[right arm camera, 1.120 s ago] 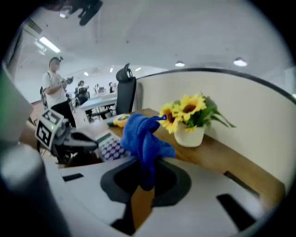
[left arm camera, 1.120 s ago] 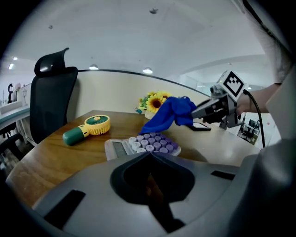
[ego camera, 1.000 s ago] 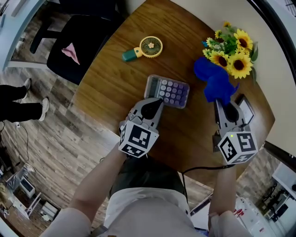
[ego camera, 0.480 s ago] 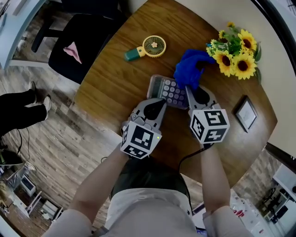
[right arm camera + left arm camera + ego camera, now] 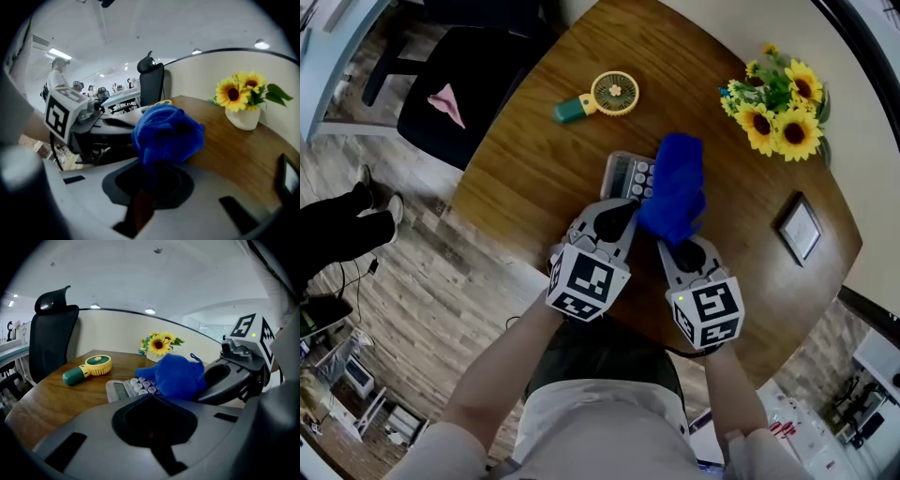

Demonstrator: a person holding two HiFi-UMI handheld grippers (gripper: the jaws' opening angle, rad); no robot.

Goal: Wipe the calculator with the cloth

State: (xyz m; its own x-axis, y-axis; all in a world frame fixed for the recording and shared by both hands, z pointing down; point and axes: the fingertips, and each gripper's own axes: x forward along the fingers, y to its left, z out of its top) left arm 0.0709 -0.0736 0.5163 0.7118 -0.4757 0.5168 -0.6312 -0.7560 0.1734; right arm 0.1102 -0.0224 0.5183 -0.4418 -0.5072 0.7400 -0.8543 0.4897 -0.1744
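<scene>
The calculator (image 5: 624,174) lies flat near the middle of the round wooden bench (image 5: 534,150). Only its display and a few pale keys (image 5: 140,384) show. The rest is under the blue cloth (image 5: 675,192), which sits bunched on the calculator's right part and touches the keys.

The right tongs (image 5: 671,234) are clamped shut on the near end of the cloth; in the right gripper view the fabric (image 5: 166,131) runs straight down between the closed jaws. The left tongs (image 5: 617,214) rest just beside them, with their tip against the calculator's near edge. Their jaws stand together with nothing visible between them, and I cannot tell whether they pinch that edge.

Beyond the calculator, toward the far side of the bench, lies a yellow handheld fan (image 5: 600,98) with a green handle. A bunch of sunflowers (image 5: 778,108) in a white vase (image 5: 243,118) stands at the far right rim. A small dark picture frame (image 5: 799,230) lies nearer, well apart from the cloth.

Off the bench's far left edge is a black chair (image 5: 469,56) with a pink scrap (image 5: 443,105) on its seat. A person's dark legs and shoes (image 5: 337,211) show on the plank floor at the far left.
</scene>
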